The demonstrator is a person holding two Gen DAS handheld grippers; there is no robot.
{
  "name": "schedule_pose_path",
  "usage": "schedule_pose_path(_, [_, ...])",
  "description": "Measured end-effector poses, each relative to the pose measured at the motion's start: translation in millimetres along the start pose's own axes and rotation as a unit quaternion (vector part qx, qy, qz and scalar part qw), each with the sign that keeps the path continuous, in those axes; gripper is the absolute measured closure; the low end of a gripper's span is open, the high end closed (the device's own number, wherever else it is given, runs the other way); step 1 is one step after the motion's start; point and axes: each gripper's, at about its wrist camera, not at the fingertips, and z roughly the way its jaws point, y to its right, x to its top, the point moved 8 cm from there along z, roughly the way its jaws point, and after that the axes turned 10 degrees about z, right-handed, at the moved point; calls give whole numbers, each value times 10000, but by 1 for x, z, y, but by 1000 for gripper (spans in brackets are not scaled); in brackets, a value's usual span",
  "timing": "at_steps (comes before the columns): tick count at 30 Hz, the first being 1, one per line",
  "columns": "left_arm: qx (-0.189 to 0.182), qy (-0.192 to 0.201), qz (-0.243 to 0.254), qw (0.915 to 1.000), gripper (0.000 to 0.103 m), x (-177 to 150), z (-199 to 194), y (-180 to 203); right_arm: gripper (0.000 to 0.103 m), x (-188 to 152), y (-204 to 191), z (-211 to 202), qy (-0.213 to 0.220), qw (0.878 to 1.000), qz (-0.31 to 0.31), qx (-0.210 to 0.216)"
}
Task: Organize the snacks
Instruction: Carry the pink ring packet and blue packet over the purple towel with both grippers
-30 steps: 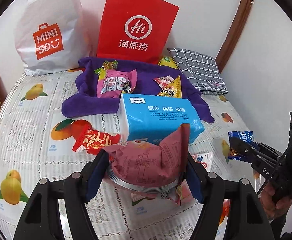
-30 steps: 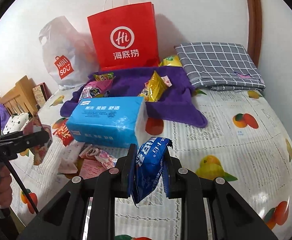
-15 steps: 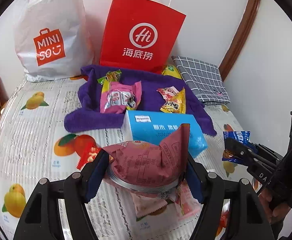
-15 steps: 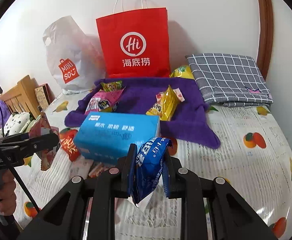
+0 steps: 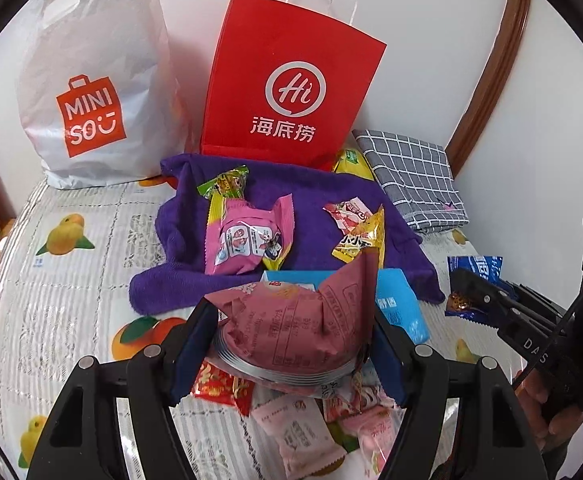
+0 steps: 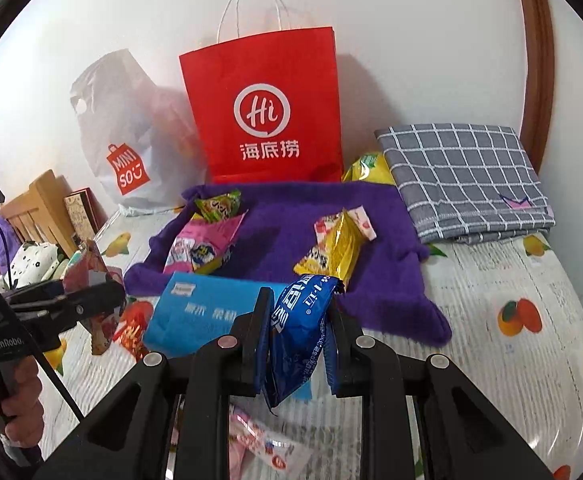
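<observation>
Purple towel (image 5: 315, 200) spread at the table's far edge carries several snacks; nearer, the left gripper (image 5: 291, 344) clamps a puffy maroon packet (image 5: 291, 324) between its pads, while the right gripper (image 6: 297, 344) pinches a slim blue packet (image 6: 299, 324) upright.

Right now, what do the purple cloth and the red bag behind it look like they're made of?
The purple cloth looks like soft, matte terry or microfibre: its surface is fuzzy and its edges are thick and rumpled. The red bag looks like stiff matte paper: it stands upright with crisp folded edges and thin white twisted handles, probably paper cord.
</observation>
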Motion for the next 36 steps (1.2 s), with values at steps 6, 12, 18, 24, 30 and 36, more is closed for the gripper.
schedule_pose_path(6, [-51,77,6,10000,33,16,5,-3,80,14,-8,11,39,10000,-52,52])
schedule_pose_path(12, [-89,164,117,9998,33,24,10,-5,80,25,-14,20,53,9999,-107,93])
schedule_pose_path(18, [-181,167,118,9996,33,25,17,-7,80,33,-15,29,27,9999,-106,127])
schedule_pose_path(24, [-212,119,25,9997,33,20,24,-14,80,34,-14,44,-29,9999,-127,75])
schedule_pose_path(30, [-310,24,-95,9995,33,17,32,-17,80,45,-10,57,35,9999,-125,10])
schedule_pose_path(36, [-300,9,-129,9995,33,16,36,-21,80,49,0,74,15,10000,-56,-36])
